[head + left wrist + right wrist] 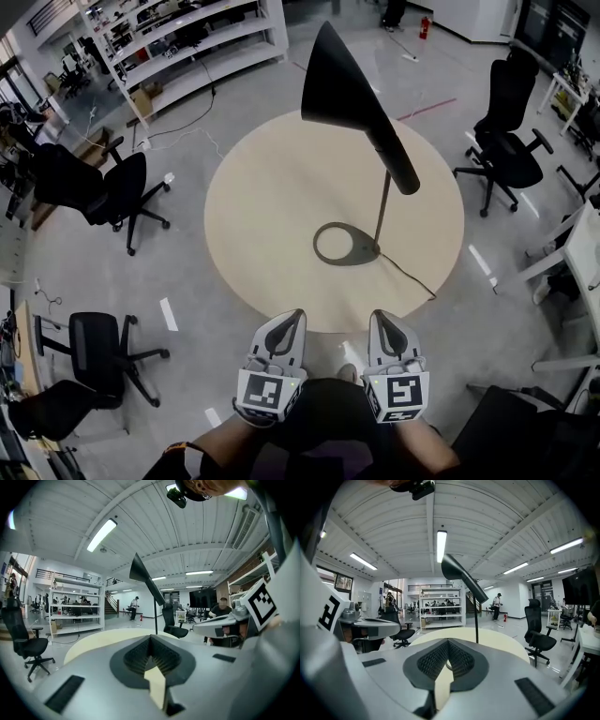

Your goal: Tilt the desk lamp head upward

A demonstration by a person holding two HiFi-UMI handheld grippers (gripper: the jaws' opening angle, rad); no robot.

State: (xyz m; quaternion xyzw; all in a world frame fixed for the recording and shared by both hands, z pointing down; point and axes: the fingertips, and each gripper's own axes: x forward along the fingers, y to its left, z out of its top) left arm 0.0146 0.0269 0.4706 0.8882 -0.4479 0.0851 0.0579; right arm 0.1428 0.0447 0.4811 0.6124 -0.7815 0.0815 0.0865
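Facing the lamp head across the counter, the right gripper lies nearer it than the left gripper, both clenched and empty.

We hold our left tongs and right tongs side by side, close in front of our body, both pointing forward and tipped slightly down. The jaws of the left tongs are pressed together with nothing between them, and the jaws of the right tongs are likewise together and empty. Our forearms show only at the lower edge, drawn in behind the tongs.
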